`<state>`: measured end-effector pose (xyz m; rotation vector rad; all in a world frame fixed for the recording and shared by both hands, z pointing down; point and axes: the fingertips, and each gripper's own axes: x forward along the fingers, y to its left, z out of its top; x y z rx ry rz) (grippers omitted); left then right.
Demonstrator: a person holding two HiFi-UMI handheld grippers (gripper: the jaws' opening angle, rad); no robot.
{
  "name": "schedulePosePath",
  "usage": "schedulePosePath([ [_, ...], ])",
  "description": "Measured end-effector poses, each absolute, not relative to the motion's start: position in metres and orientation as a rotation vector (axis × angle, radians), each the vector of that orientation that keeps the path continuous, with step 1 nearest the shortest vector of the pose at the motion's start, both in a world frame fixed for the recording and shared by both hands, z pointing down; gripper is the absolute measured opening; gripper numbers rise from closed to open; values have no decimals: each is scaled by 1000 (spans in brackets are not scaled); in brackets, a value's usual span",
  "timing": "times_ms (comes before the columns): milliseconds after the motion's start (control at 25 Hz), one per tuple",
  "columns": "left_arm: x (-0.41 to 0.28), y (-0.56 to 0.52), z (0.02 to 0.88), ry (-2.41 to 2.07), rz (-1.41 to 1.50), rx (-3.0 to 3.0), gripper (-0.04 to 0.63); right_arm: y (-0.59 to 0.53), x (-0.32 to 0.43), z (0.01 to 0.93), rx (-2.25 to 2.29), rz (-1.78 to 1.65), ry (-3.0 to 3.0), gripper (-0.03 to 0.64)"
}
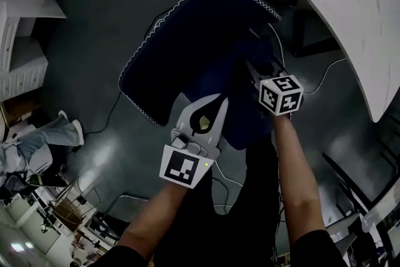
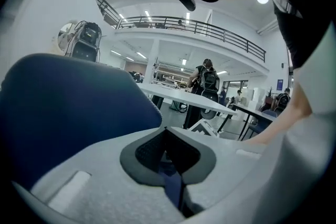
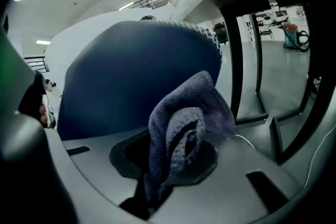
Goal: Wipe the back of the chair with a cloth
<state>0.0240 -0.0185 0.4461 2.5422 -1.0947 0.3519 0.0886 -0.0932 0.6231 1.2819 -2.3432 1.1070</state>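
My head view is dim: the dark floor [image 1: 103, 153] gives back only a soft sheen at lower left, the white table [image 1: 350, 3] glares at upper right, and straight lines bow toward the edges. Both gripper views go black in the corners. The left is bright from ceiling strips [image 2: 148, 14] with the near chair [image 2: 68, 113] blurred; the right shows its cloth [image 3: 184, 134] shaded and soft.

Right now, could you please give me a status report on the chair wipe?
Right gripper shut on cloth. Left gripper shut, beside chair. Cloth near chair, contact unclear. Table close by.
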Motion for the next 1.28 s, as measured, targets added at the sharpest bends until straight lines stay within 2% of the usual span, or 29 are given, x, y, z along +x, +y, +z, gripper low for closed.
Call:
schedulePosePath([
  [360,8,-14,487,-1109,388,2500,8,-127,85,711,1374,1197,-2240,83],
  [880,2,-38,522,-1132,372,2479,8,-130,59,720,1306,1175,-2262,83],
  [1280,-13,-38,518,-1141,365,2459,8,-90,4,724,1204,1255,-2255,83],
])
